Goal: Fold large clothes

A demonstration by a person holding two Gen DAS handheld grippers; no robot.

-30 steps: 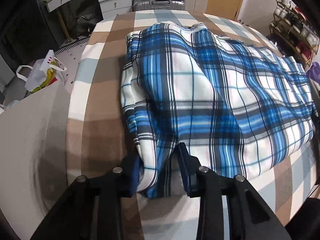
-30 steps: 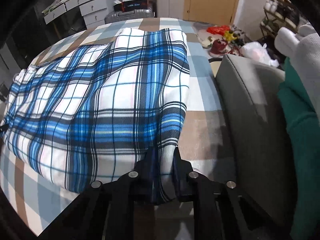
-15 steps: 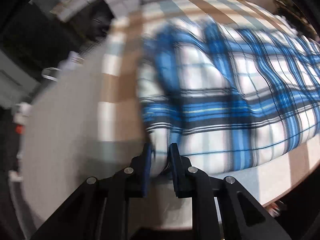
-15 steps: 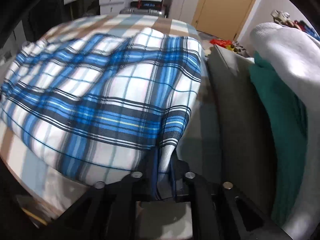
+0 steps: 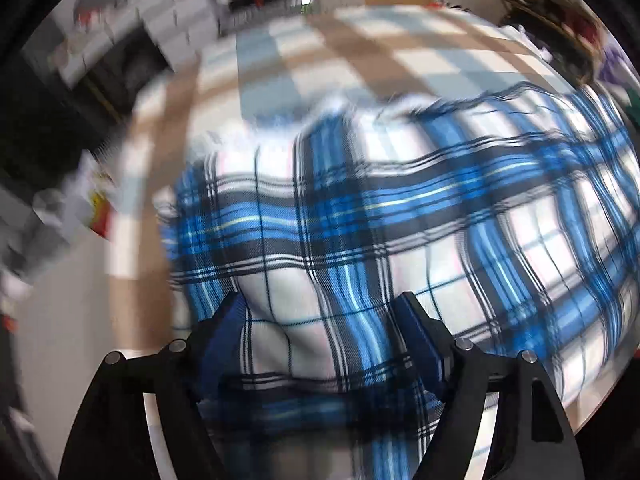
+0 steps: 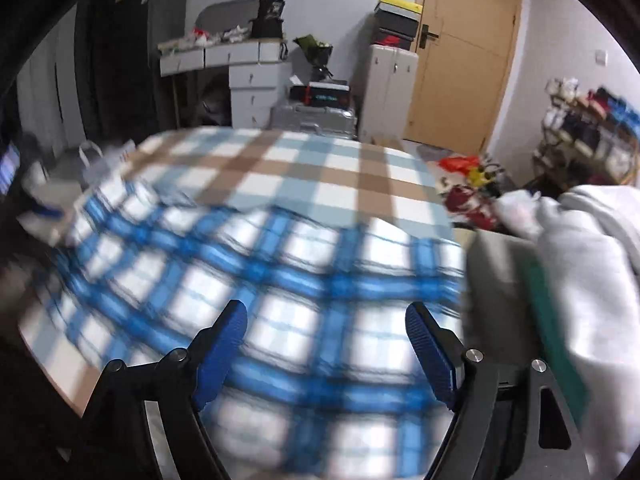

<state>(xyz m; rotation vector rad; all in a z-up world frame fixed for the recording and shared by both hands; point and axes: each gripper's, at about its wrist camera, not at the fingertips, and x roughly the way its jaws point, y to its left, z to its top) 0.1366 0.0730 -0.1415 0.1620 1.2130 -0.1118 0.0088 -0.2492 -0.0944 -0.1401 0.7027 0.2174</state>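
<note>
Nearest the left gripper (image 5: 322, 316), a fold of the blue plaid garment (image 5: 400, 216) bulged up between its widely spread fingers; whether the blue pads actually pressed the cloth could not be told through the blur, though at that spread they probably did not. The right gripper (image 6: 326, 328) stood equally wide apart with nothing between its fingers, hovering above the same garment (image 6: 280, 280). Spread jaws on both sides suggested the fold's edge had been let go so the cloth could settle flat. Beyond both grippers the garment lay across the checked bedcover (image 6: 304, 168), whose far half was bare. To the right of the right gripper, a grey cushion (image 6: 496, 272) and a pile of white and green clothes (image 6: 592, 264) crowded the garment's edge and could hamper the next fold. Farther off stood a white drawer unit (image 6: 252, 88) and a wooden door (image 6: 464, 48).
</note>
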